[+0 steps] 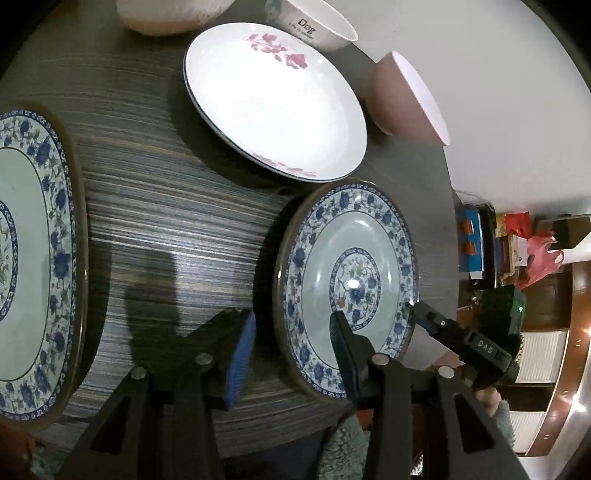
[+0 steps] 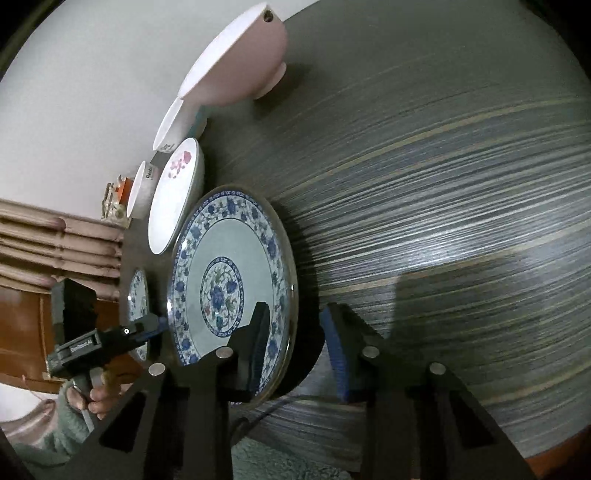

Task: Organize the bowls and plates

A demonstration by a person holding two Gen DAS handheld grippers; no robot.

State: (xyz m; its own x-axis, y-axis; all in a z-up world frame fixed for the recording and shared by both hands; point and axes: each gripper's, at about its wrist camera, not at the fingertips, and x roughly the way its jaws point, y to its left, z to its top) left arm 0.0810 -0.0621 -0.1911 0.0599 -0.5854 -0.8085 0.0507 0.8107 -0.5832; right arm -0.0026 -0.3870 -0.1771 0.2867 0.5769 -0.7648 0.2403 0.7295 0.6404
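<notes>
A small blue-floral plate (image 1: 351, 266) lies on the dark striped table (image 1: 166, 221); it also shows in the right wrist view (image 2: 229, 277). My left gripper (image 1: 295, 347) is open and straddles its near rim, one finger over the plate, one outside. My right gripper (image 2: 295, 332) is open and straddles the opposite rim. A larger blue-floral plate (image 1: 33, 258) lies at the left. A white plate with pink flowers (image 1: 273, 99) lies behind. A pink bowl (image 1: 402, 99) and a white bowl (image 1: 314, 22) stand at the back.
Another pale bowl (image 1: 173, 14) stands at the far edge of the table. The table's edge runs close to the small plate on the right. A shelf with clutter (image 1: 517, 243) stands beyond the table.
</notes>
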